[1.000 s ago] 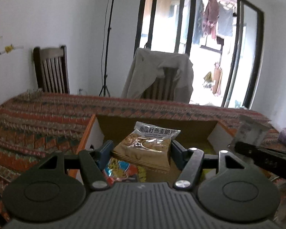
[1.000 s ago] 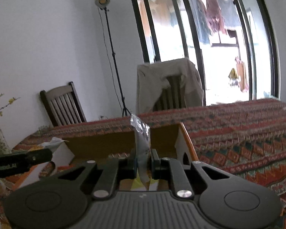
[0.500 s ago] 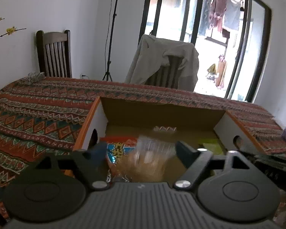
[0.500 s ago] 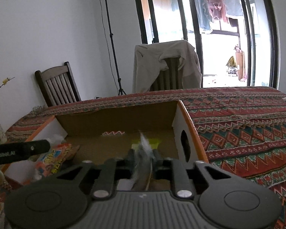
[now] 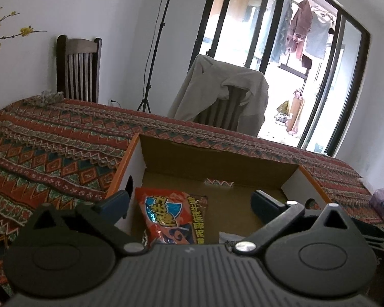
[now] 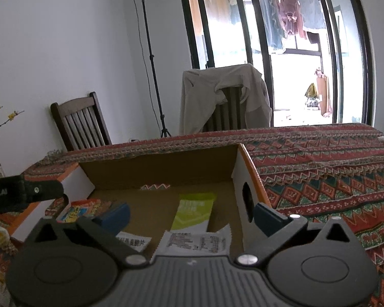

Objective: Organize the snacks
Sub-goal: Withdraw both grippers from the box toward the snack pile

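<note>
While both tongs hang over it, the cardboard box (image 5: 219,162) is the thing to find everything else by.

Box: it sits open on the patterned tablecloth (image 5: 51,148), with brown walls inside and an orange edge.

Left gripper (image 5: 189,203): it points forward and tips down a bit over the near left part of the box. Its jaws are opening and stand wide apart. Nothing is pinched between them; the packets lie lower down on the box floor.

Left fingertips (image 5: 115,200): the blue one on the left side is just by the box's left wall.

Right gripper (image 6: 190,213): it points forward and tips down a bit over the near right part of the box. Its jaws are opening too, wide apart, and they grip nothing.

Right fingertips (image 6: 265,216): the blue one on the right side is close to the box's right wall, by the round hole.

Red snack bag (image 5: 170,216): it lies flat in the box, at the left side.

Green and white packet (image 6: 193,211): it lies flat in the box, toward the right.

White printed packet (image 6: 195,243): it lies in the box at the near edge, right below the right gripper.

Small white packet (image 6: 133,241): in the box, just left of the white printed packet.

Chair with a coat (image 6: 225,102): behind the box, past the table.
</note>
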`<state>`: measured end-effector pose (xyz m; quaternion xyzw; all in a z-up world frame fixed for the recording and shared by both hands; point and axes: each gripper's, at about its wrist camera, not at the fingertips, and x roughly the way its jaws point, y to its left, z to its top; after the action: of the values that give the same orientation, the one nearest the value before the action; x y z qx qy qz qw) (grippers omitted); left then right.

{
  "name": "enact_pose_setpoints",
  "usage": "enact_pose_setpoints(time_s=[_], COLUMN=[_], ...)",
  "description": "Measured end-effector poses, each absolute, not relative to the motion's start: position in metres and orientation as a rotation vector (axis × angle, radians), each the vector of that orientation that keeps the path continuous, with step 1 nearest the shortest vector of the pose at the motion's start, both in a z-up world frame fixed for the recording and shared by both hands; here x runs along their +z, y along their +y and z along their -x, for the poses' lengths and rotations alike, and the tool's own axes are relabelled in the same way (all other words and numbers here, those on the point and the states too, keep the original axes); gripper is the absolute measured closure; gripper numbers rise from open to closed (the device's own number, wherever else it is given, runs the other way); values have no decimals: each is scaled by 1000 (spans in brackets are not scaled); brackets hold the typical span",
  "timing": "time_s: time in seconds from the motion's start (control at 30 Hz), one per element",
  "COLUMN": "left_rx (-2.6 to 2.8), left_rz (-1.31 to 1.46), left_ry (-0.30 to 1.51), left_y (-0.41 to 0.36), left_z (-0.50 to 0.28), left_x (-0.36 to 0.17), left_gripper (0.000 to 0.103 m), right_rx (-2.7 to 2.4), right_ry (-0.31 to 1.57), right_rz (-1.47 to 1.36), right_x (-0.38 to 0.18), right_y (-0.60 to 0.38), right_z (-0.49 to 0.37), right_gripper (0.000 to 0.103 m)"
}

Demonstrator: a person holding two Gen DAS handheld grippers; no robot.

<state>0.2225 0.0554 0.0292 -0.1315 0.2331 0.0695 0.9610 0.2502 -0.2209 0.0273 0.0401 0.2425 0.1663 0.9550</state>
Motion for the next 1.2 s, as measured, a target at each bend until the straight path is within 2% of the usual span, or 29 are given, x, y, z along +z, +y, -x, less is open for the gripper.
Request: enact_pose_setpoints(time_s=[0.33,0.77,1.2], left_rx=[142,162,150], left_rz=[253,237,206], left_ry=[440,399,439], left_y=[49,54,46], left_z=[-206,-158,-103], left_x=[49,74,56], left_gripper=[0,0,0], right_rx=[341,346,338], right_ry=[453,392,438], right_rz=[-74,-25,-26], right_x=[40,71,55], right_y=[-225,-229,-240], right_z=[-242,-190,-137], right_gripper=[0,0,0])
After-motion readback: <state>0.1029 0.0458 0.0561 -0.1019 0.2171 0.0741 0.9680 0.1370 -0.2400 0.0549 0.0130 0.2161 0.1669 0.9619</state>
